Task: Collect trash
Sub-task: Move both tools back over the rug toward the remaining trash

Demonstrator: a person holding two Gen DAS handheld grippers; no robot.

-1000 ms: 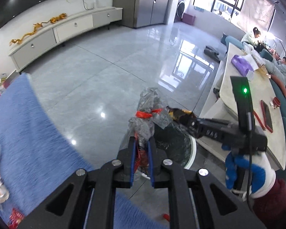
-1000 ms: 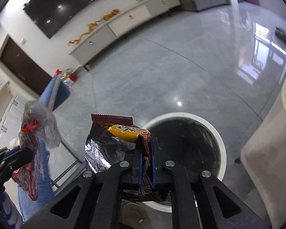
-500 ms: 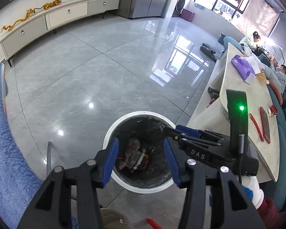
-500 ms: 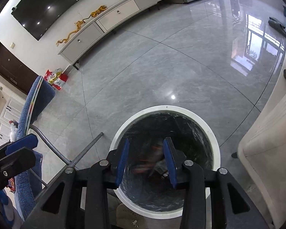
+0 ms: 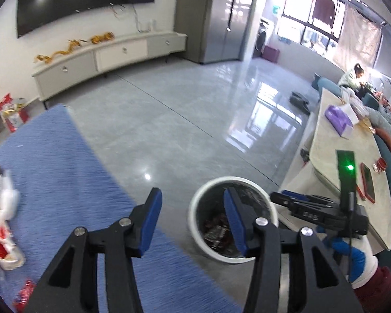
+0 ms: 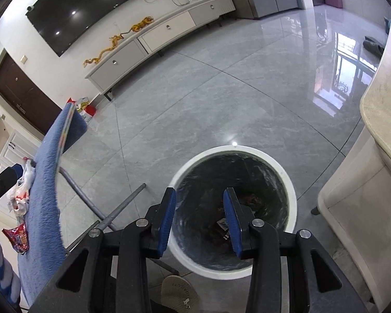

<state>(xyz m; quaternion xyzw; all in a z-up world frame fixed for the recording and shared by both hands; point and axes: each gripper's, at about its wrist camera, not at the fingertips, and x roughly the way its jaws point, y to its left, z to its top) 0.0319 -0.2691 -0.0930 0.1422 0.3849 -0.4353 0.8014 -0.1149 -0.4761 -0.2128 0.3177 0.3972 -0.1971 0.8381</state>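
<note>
Here, in the left wrist view, your left gripper (image 5: 193, 217) hangs with its two blue-padded fingers spread wide and nothing between them, above the edge of the blue cloth (image 5: 65, 172) and the white-rimmed trash bin (image 5: 233, 217) on the grey floor. One finger cuts across the bin's mouth, so only part of the wrappers inside (image 5: 216, 230) shows, too jumbled to count. On the cloth at far left lie blurred scraps: a white crumpled bag with red print (image 5: 1, 232) and one red wrapper (image 5: 24, 293), cut off by the frame. Your right gripper (image 5: 281, 197) reaches in from the right, seen side-on. In the right wrist view, your right gripper (image 6: 199, 217) holds directly over the one bin (image 6: 233, 214), its jaws parted and empty. The dark liner swallows the contents; a few pieces of trash at the bottom (image 6: 237, 216) are hard to tell apart. At left, the cloth-covered surface (image 6: 45, 195) stands edge-on, hiding most of its top; one white bag (image 6: 22, 193) and one red wrapper (image 6: 17, 237) show beside it. One beige slipper (image 6: 179, 294) is cut off at the bottom edge.
</note>
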